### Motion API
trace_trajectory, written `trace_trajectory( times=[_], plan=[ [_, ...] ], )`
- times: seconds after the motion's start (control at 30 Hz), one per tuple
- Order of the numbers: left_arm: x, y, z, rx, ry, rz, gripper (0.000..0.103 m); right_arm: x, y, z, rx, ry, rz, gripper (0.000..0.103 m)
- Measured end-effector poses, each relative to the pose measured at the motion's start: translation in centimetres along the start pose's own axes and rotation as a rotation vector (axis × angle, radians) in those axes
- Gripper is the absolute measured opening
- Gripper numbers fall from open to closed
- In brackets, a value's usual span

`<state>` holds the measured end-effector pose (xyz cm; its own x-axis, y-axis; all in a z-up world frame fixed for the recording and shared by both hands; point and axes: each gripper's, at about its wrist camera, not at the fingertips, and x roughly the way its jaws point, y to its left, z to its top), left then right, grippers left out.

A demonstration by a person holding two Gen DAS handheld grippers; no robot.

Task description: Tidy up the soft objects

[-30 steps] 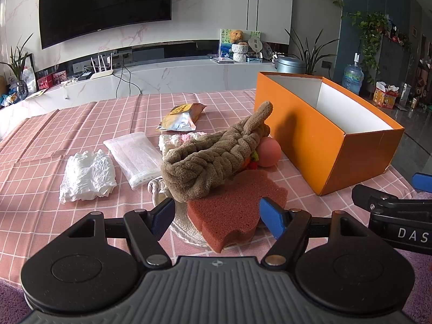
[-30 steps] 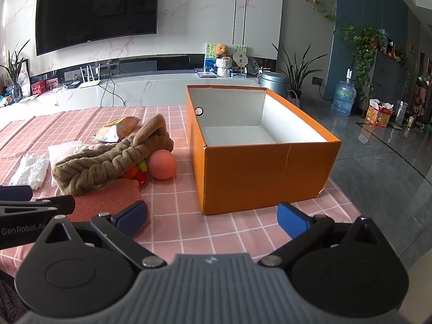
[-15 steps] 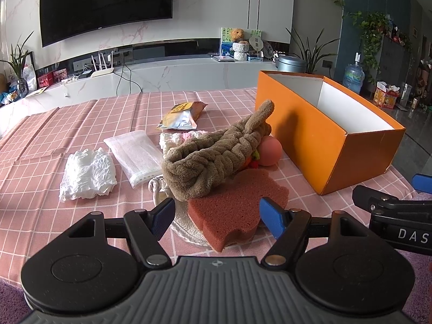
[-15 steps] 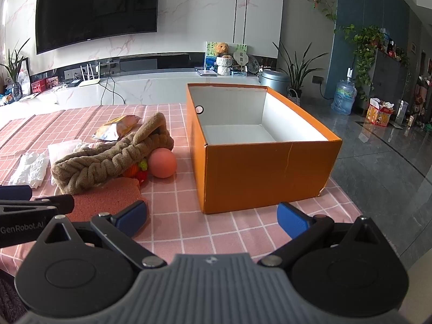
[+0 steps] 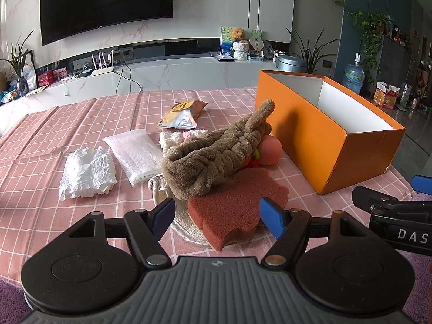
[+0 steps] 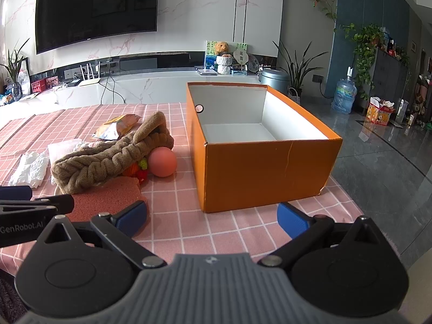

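both jaws wide, holding nothing: our left gripper (image 5: pixel 217 217) sits low at the near edge of the pink checked tablecloth (image 5: pixel 40 145), its blue fingers straddling the reddish-brown sponge (image 5: pixel 235 202), and our right gripper (image 6: pixel 213 217) faces the open orange cardboard box (image 6: pixel 259 172). we see the sponge under a brown braided plush cloth (image 5: pixel 213 162), a peach foam ball (image 5: pixel 268 151) just beside it near the box, and a crumpled white cloth (image 5: pixel 87 172) and white mesh pouch (image 5: pixel 135 156) further left.
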<state>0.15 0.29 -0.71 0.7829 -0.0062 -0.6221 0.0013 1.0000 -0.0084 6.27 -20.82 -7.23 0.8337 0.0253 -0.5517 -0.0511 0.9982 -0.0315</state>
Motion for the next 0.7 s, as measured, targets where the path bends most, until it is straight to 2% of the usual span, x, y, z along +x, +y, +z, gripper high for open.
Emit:
trace_trajectory(
  times=[0.13,0.33,0.4,0.5,0.57,0.63,0.7],
  plan=[
    [0.0,0.0,0.0,0.002,0.0,-0.003,0.083,0.0,0.0,-0.1,-0.002,0.001,0.003,0.101],
    [-0.2,0.6,0.1,-0.008,-0.035,-0.095,0.074,0.3,0.0,0.3,-0.001,-0.001,0.025,0.098],
    [0.0,0.9,0.3,0.0,-0.042,-0.111,0.073,0.7,0.1,0.6,0.002,0.015,0.058,0.087],
    [0.5,1.3,0.9,0.032,-0.034,-0.104,0.073,1.6,0.6,1.5,-0.013,0.047,0.102,0.076],
    [0.9,1.8,1.5,0.05,-0.02,-0.098,0.073,2.1,1.0,2.4,-0.027,0.048,0.128,0.072],
    [1.6,2.4,2.4,0.07,-0.002,-0.126,0.074,2.8,1.6,3.3,-0.042,0.047,0.16,0.068],
    [2.4,2.8,3.4,0.095,0.0,-0.133,0.081,3.8,2.3,4.0,-0.061,0.059,0.193,0.06]
  ],
)
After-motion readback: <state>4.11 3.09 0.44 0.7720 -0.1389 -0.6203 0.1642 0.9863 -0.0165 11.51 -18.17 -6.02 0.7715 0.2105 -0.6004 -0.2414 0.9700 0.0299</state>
